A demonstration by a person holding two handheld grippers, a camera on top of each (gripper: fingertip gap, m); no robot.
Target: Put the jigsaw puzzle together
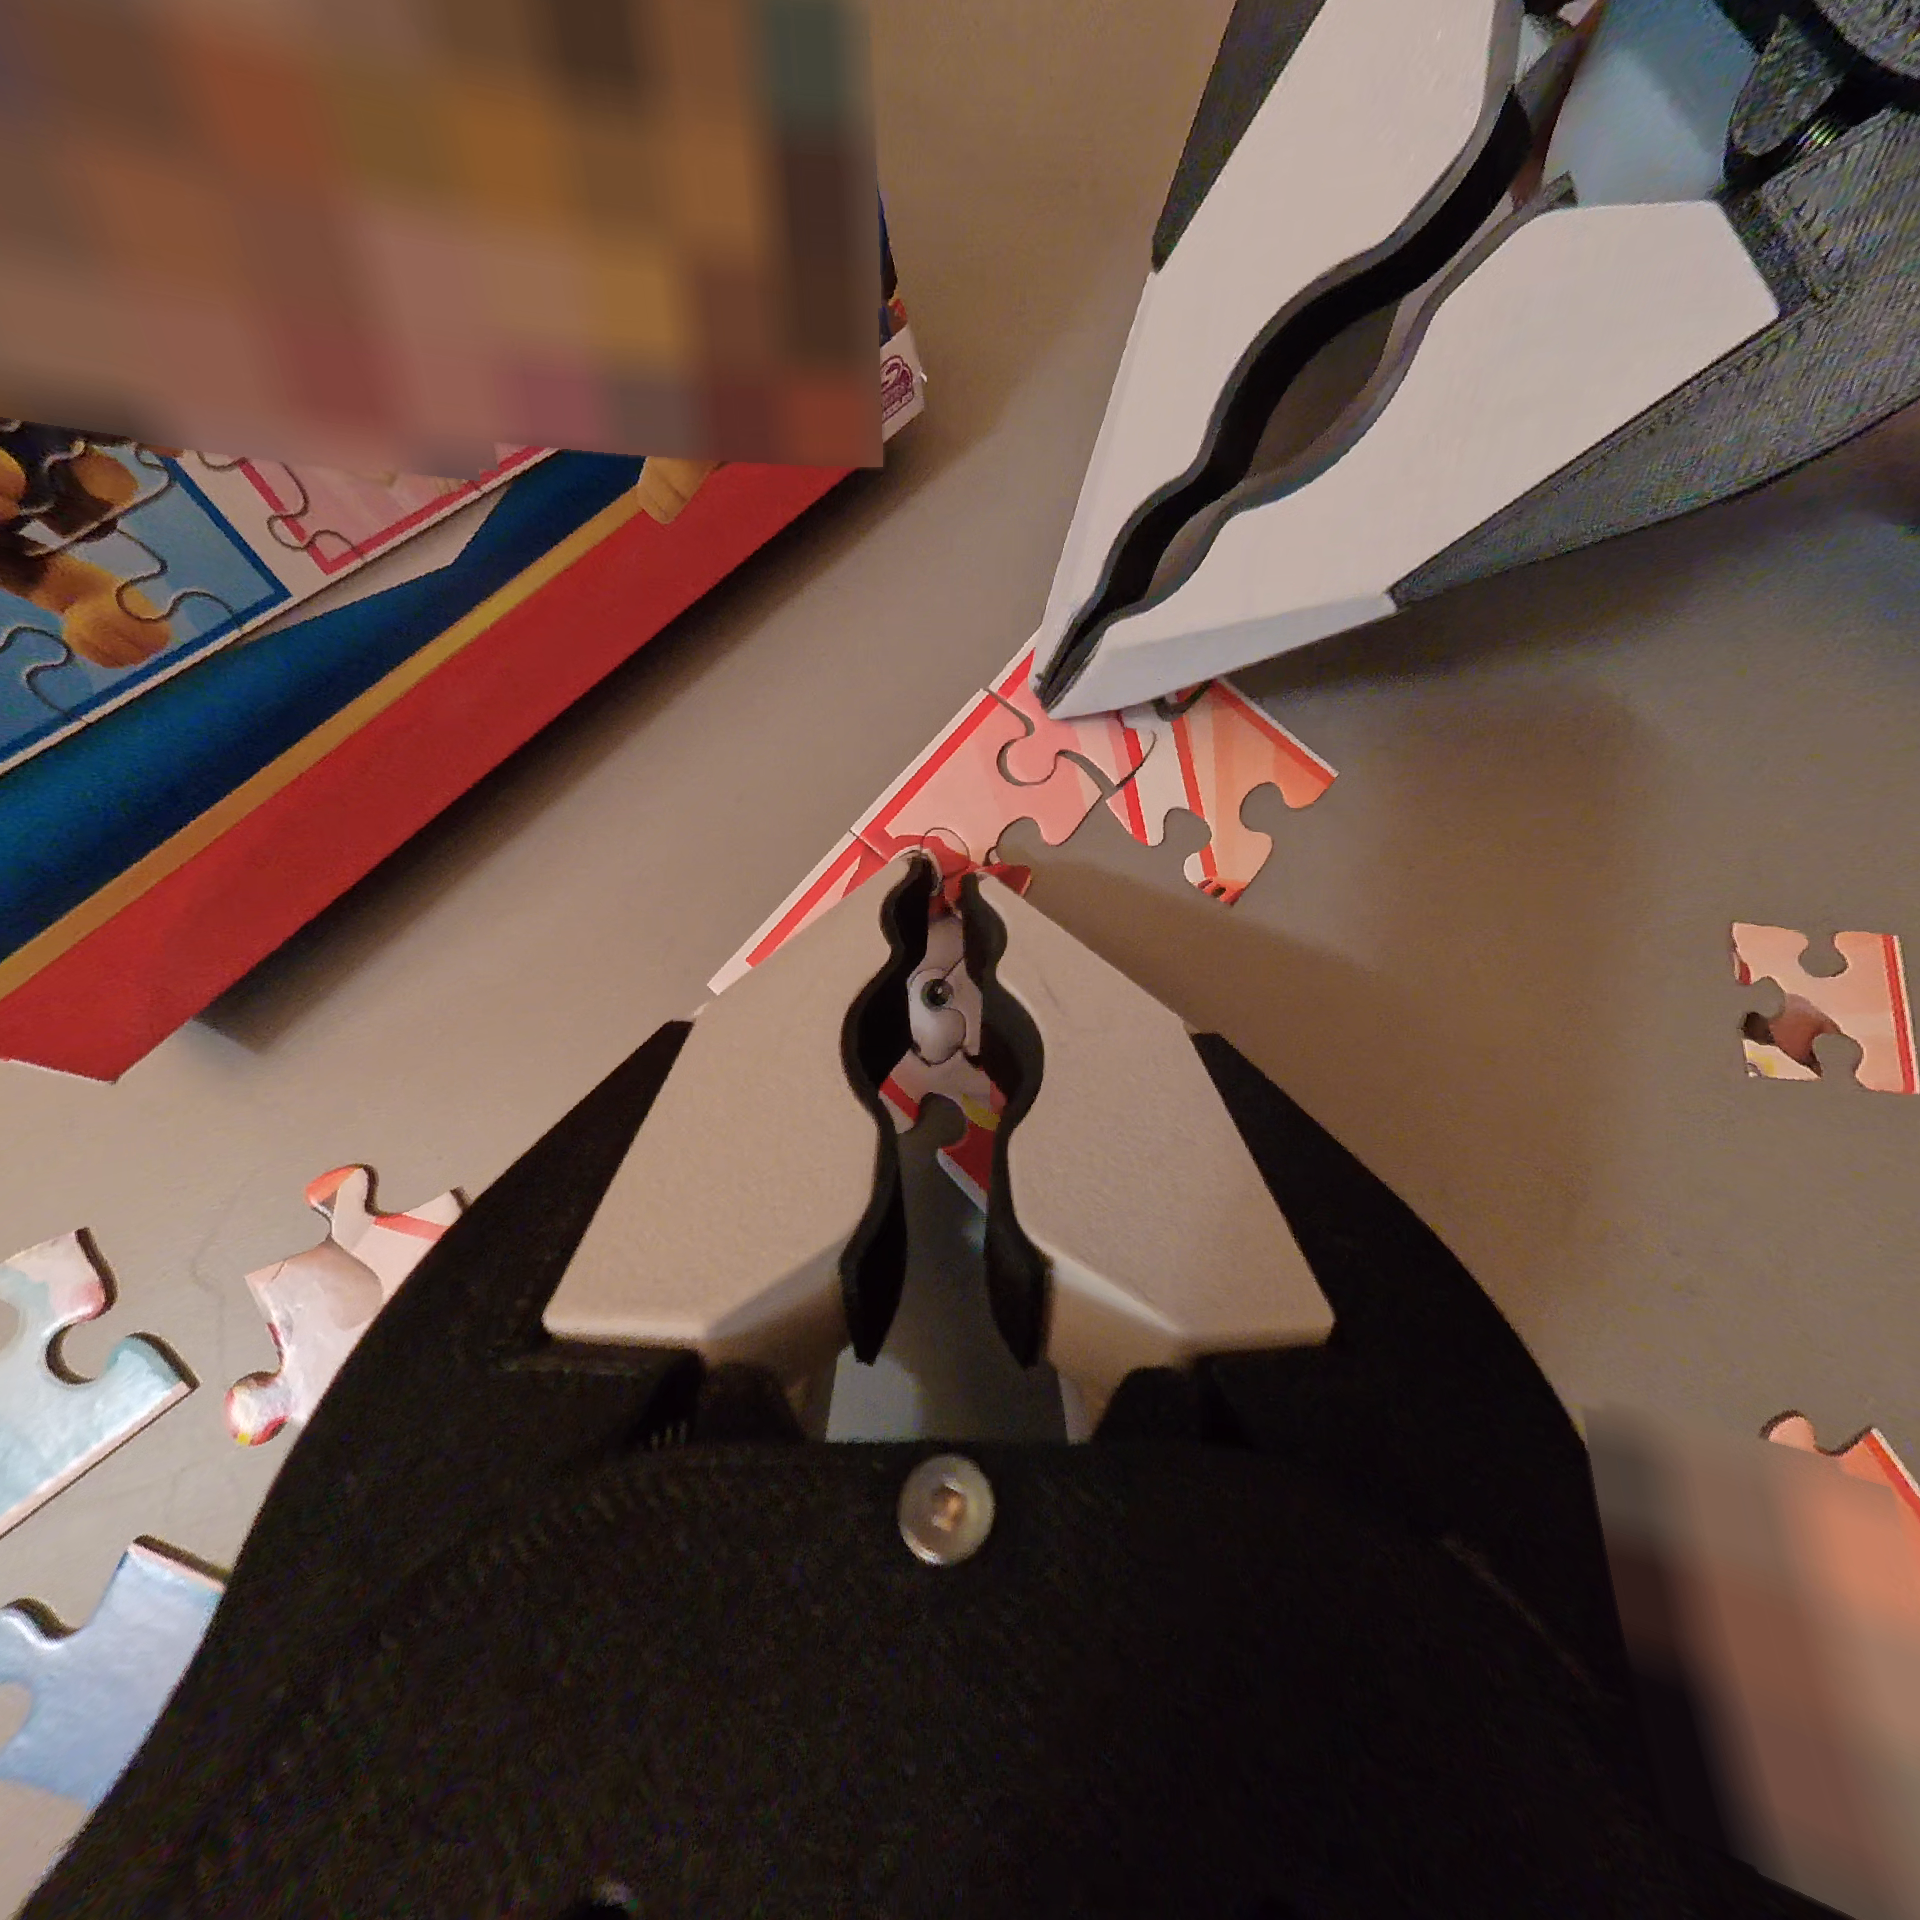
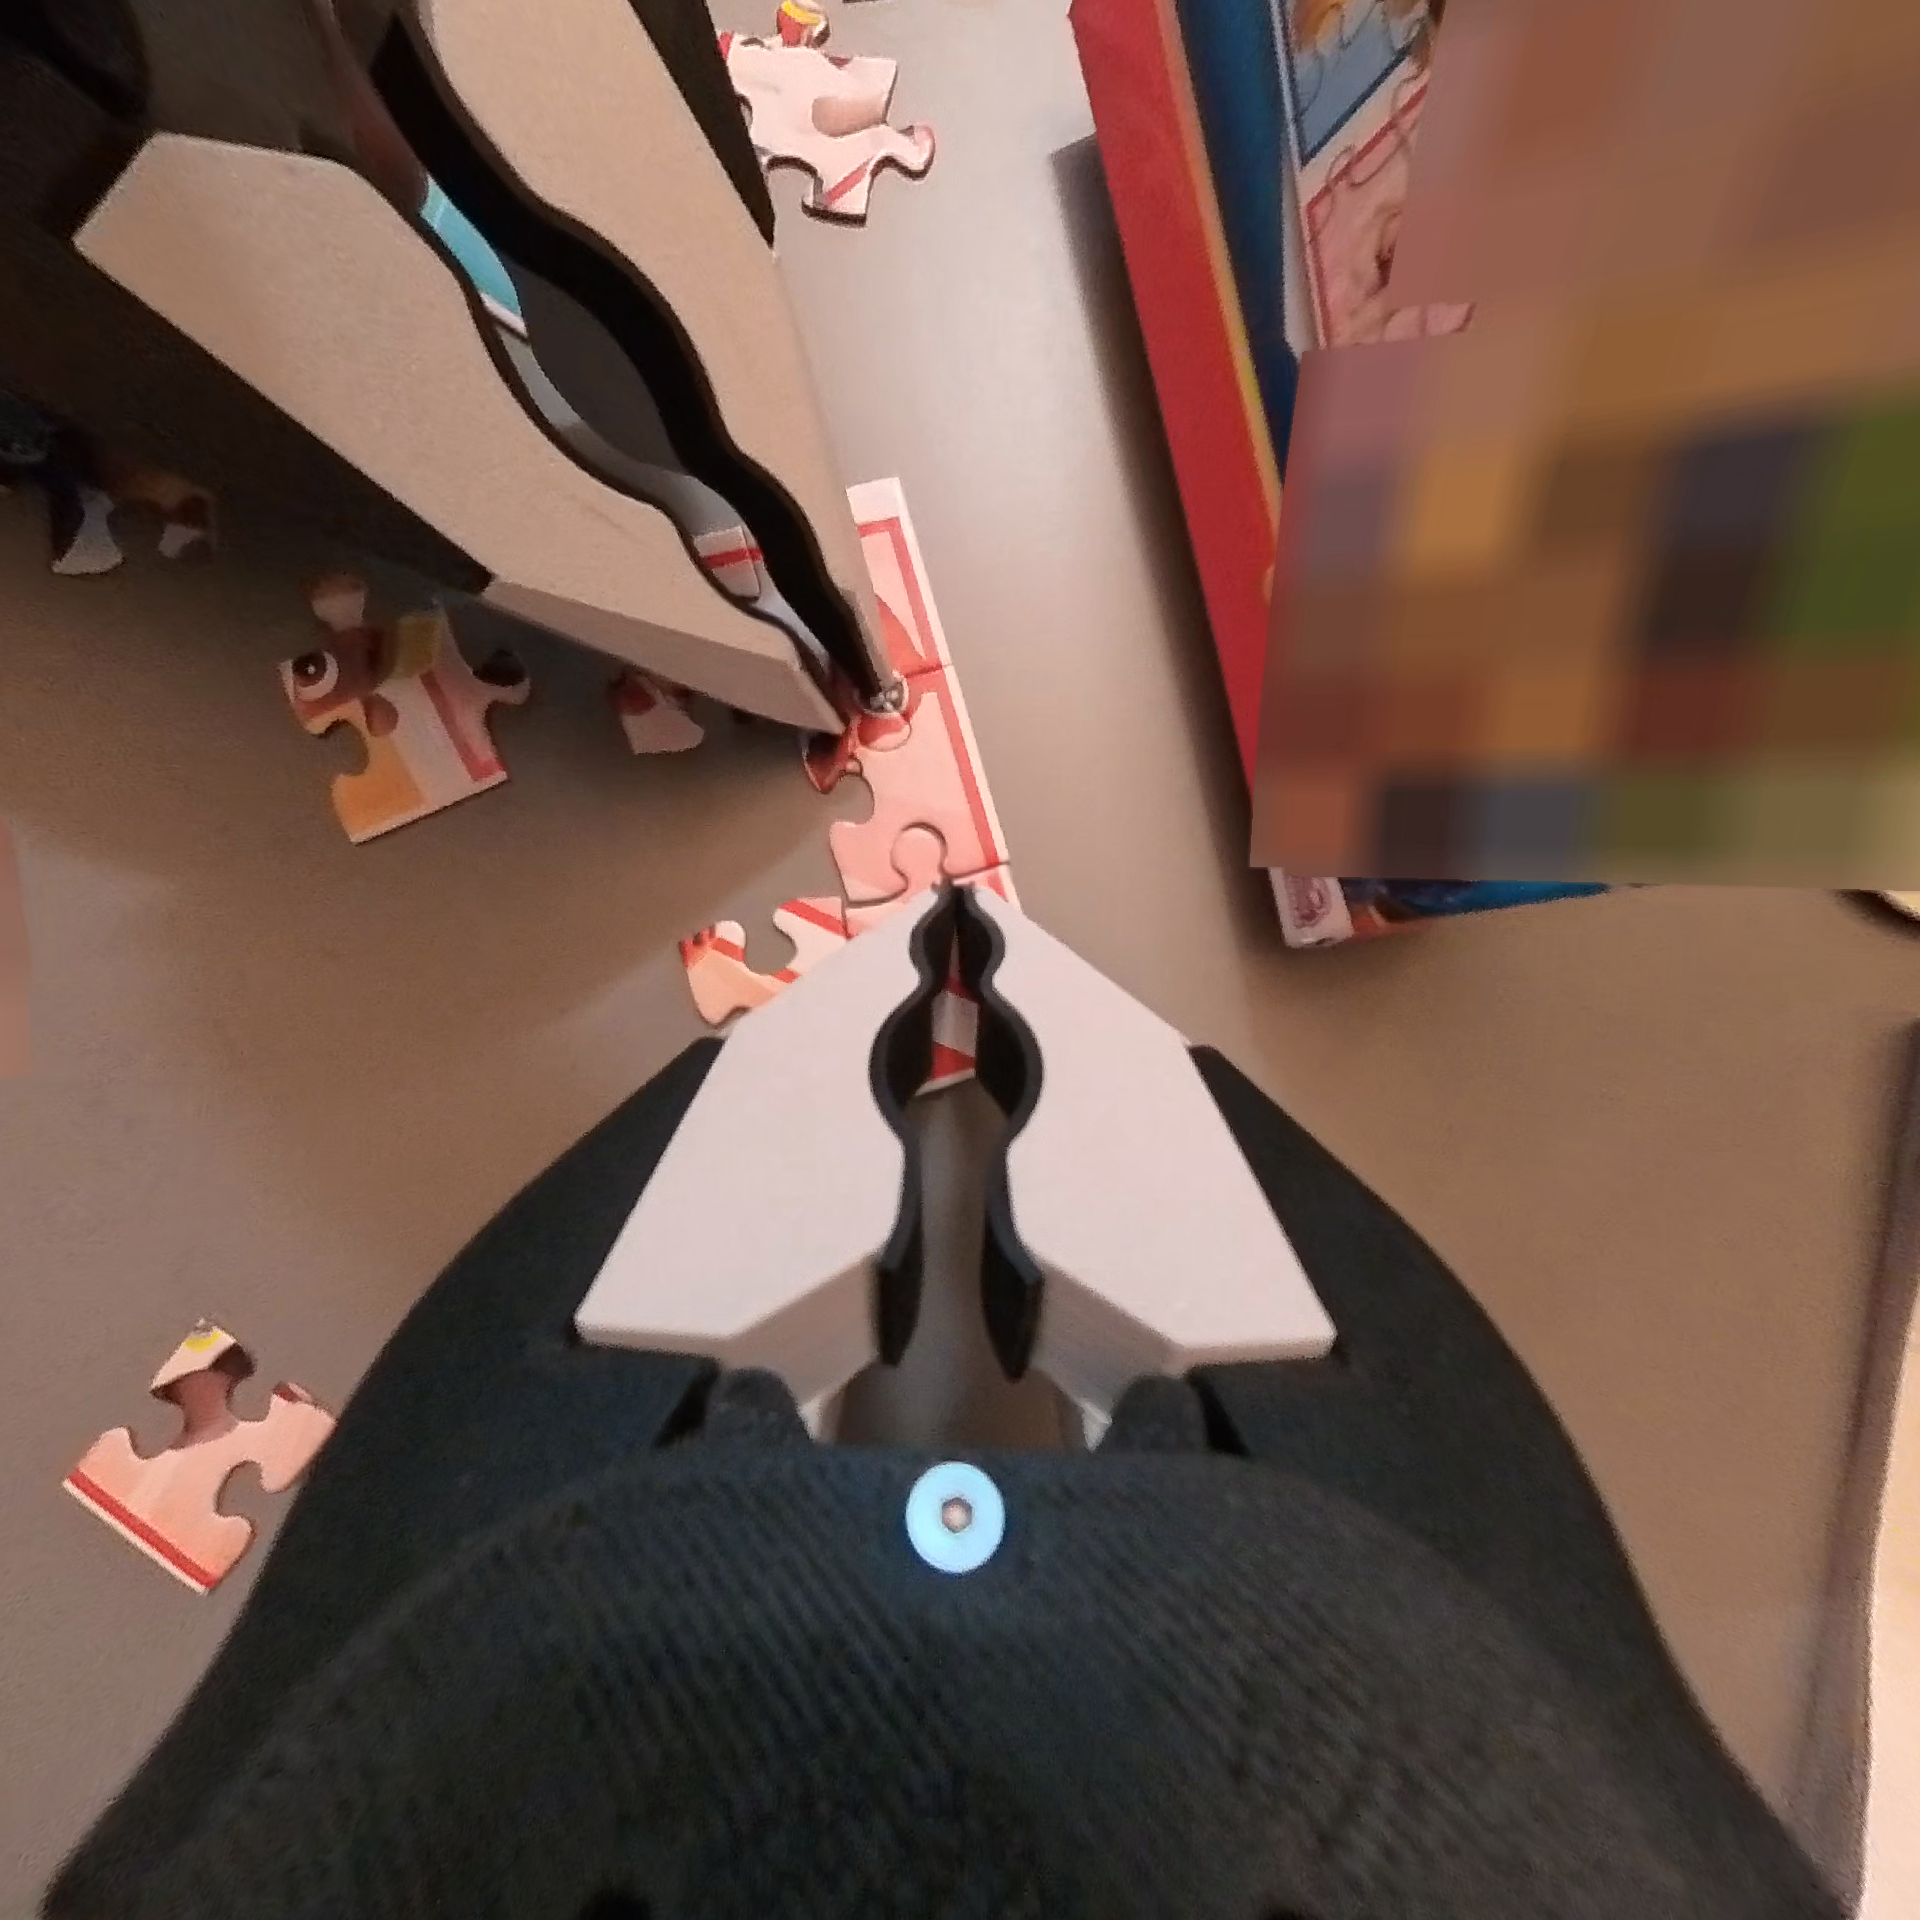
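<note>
Pink cardboard puzzle strip (image 1: 1023,774) lies flat on the grey desk (image 1: 1455,1195) beside the box (image 1: 416,707) — thin, light, likely to come apart if lifted. Both the left tool (image 1: 940,868) and right tool (image 2: 954,896) are pressed together, tips resting on its joints — neither pinching anything.

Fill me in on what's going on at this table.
A person works two handheld grippers over a jigsaw on a grey table. A short strip of joined pink-and-red pieces lies flat. The left gripper has its tips nearly closed at one end of the strip, and the right gripper has its tips shut at the other end; both point down at it. Loose pieces lie scattered around, and the puzzle box sits beside the strip.
</note>
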